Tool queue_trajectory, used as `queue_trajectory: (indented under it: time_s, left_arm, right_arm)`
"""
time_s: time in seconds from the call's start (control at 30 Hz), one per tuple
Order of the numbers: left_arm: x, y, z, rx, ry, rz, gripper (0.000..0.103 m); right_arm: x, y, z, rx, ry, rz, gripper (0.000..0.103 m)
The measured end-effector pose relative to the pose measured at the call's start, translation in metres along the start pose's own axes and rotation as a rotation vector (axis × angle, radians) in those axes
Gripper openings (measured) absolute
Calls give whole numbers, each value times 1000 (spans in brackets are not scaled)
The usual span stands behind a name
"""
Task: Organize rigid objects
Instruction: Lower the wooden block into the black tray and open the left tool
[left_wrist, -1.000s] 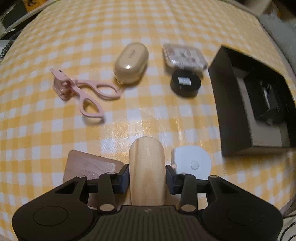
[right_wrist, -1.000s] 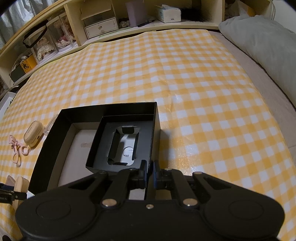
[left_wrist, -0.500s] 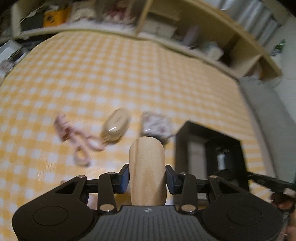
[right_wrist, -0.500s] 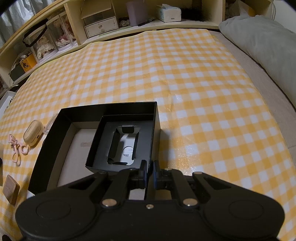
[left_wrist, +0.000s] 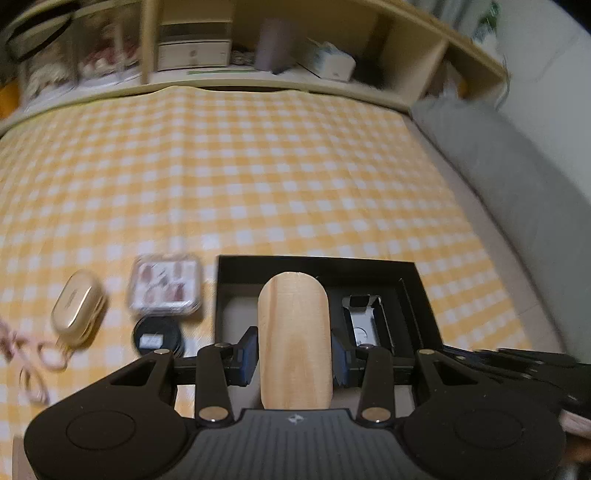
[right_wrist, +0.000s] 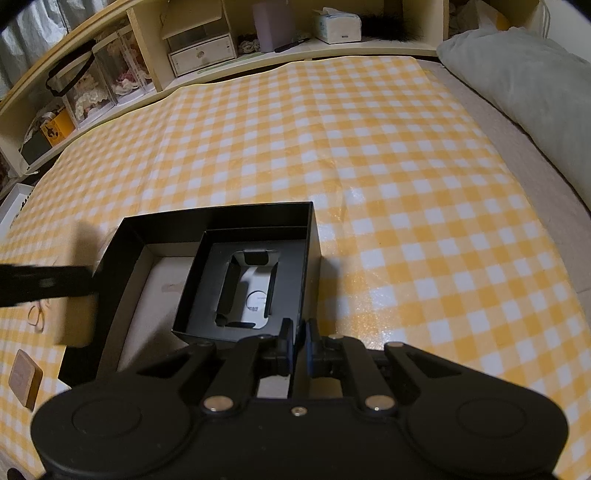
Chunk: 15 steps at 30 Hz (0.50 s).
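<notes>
Left wrist view shows our left gripper (left_wrist: 294, 356) carrying a rounded wooden block (left_wrist: 293, 339), its jaws closed partway and clamped on the block's two sides, with the block's far end hanging over the near part of the black box (left_wrist: 314, 266). We judge the task to be early: inside the box we see only a smaller black tray (right_wrist: 255, 284) with a white card in its cut-out, and the pale floor beside it is bare. Left on the checked worktop (left_wrist: 258, 166), to the left of the box, are a clear case of press-on nails (left_wrist: 165, 286), a round black tin (left_wrist: 158, 336) just in front of it, a cream oval case (left_wrist: 75, 304) and blurred pink scissors (left_wrist: 33, 354) at the edge. The right wrist view adds a small brown square block (right_wrist: 25, 373) lying near the box's left front corner. In that view our right gripper (right_wrist: 300, 345) has its jaws almost together, pinched on the box's near wall by the right corner, which we take as steadying it. The wooden block appears there only as a blurred pale shape at the box's left wall, so we cannot tell whether it touches the box.
</notes>
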<state>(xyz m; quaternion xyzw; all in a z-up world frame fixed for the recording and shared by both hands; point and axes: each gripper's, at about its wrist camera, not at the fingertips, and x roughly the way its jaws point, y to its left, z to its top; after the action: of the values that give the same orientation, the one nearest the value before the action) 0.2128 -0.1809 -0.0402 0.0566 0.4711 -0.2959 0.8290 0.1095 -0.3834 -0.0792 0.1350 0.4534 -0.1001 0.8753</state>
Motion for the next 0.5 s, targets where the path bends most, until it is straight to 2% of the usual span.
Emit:
queue_trajectory:
  time_s: [0.13,0.23,0.4,0.5]
  left_arm:
    - [26,-13,3,56,20,66,41]
    - [41,-11,5,42,39,84,41]
    - [53,-1,6,-44,33,34,42]
    - [59,-2,5,-37,34,29,42]
  right_arm:
    - [-1,-1,-1,11,-1,8,7]
    - [-1,-1,-1,16,-1,12,7]
    - [-1,-2,-1,15,-1,12,7]
    - [-2,-2,-2,16,0,13,7]
